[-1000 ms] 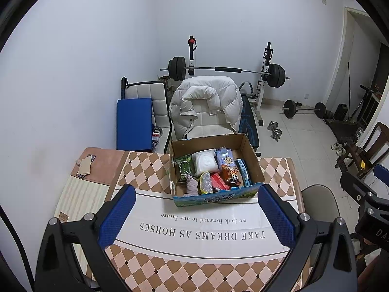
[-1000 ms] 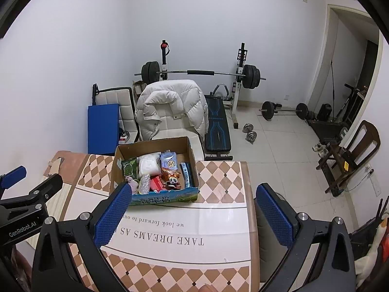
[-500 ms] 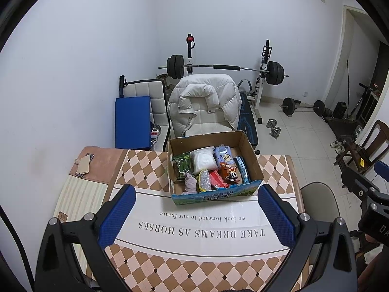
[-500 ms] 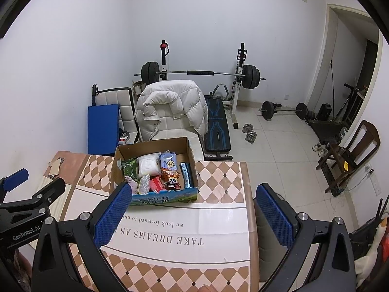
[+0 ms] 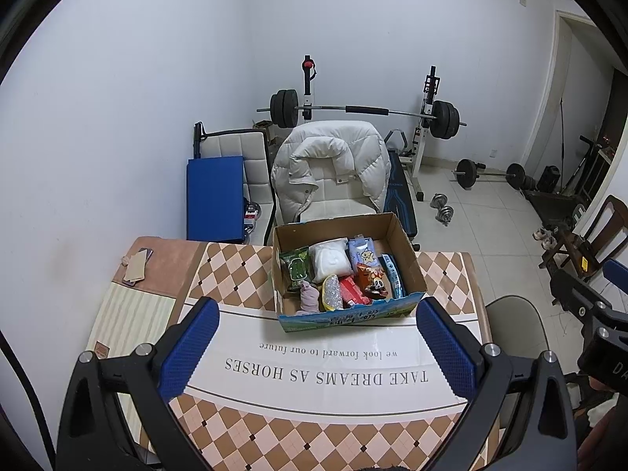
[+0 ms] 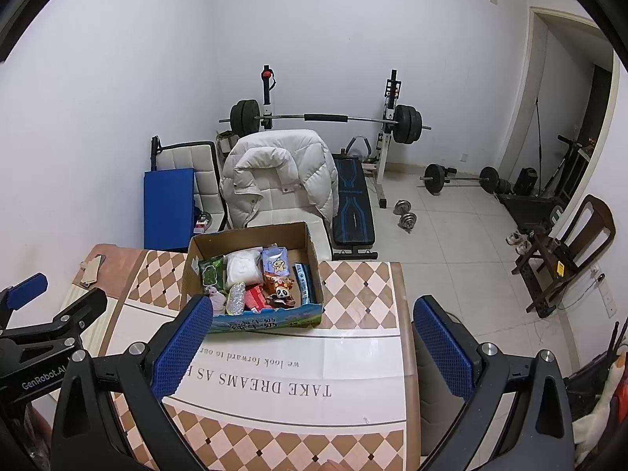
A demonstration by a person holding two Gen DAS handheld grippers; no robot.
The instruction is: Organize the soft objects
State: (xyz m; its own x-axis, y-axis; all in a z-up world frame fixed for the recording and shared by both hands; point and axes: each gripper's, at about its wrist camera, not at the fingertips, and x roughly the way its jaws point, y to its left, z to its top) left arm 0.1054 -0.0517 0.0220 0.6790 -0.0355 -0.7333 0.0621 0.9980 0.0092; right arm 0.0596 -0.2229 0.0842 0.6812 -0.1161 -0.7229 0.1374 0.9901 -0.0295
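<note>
My left gripper [image 5: 317, 347] and right gripper [image 6: 310, 347] hung spread wide and empty above the table's [image 5: 235, 271] near edge. The cardboard box [image 5: 408, 251] of soft items sat at the far edge; I judged one slow, centred reach best.

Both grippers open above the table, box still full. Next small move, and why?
Probably bring the left gripper forward and down toward the cardboard box: both grippers hang open and empty short of it, and the soft items, like the white bundle, lie inside.

Black tongs [image 5: 318, 347], blue textured pads [image 5: 190, 347], silver screws, "GenRobot.AI" lettering.
</note>
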